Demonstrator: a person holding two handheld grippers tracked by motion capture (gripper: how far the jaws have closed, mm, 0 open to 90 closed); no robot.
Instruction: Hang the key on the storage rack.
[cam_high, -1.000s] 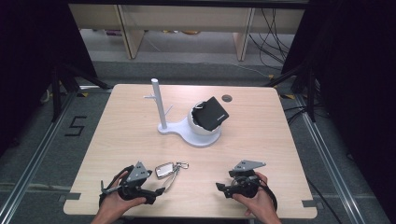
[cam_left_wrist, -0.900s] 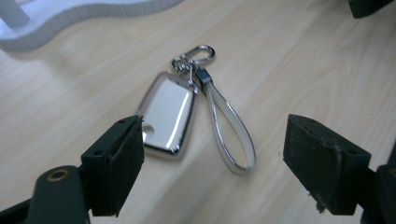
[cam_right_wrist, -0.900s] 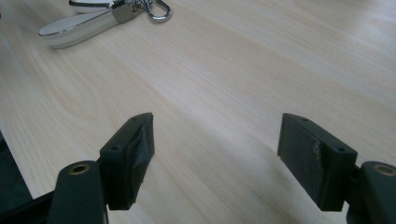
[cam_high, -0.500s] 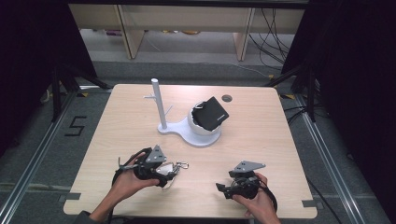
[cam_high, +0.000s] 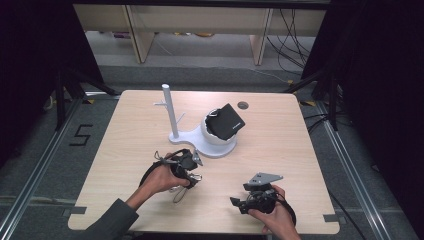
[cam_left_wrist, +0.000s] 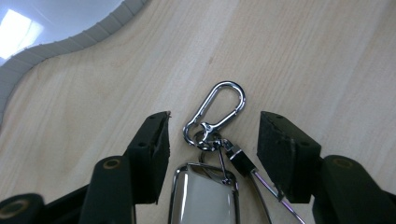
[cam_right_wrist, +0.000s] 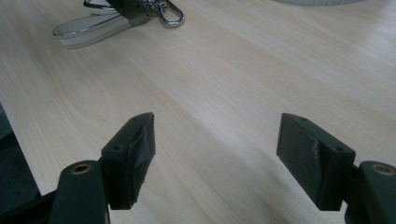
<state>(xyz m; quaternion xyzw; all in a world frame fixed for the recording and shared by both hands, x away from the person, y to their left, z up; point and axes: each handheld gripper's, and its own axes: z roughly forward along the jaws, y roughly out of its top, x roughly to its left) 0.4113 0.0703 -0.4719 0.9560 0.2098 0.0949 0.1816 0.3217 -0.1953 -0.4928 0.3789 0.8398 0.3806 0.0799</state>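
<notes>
**Left claw narrowing round a key fob on the table**

The pale wooden table (cam_high: 300, 150) carries a white stand with an upright post and a round cup (cam_high: 212, 140), a black box-shaped device (cam_high: 227, 121) resting tilted in that cup. In front of the stand's base, at the person's left hand, lies the work in hand: a bunch made of a white, chrome-rimmed key fob (cam_left_wrist: 205, 198), a shiny metal carabiner clip (cam_left_wrist: 217, 109) and a looped strap (cam_right_wrist: 88, 30).

The left gripper (cam_left_wrist: 212, 140) sits over the bunch with its jaws either side of the ring where clip meets fob. The jaws have just been closing, yet a gap shows on each side and the pads do not press on anything, so it is spread, not pinching. The right gripper (cam_right_wrist: 217, 140) rests well apart near the front right of the table, jaws wide with only bare wood between them.

I judge the bunch light but awkward: the fob is stiff and glossy, likely slippery under the pads, while clip, ring and strap are loosely linked and will swing. The fob's flat body looks the surest place to take hold; the chrome clip is thin and could slide out.
</notes>
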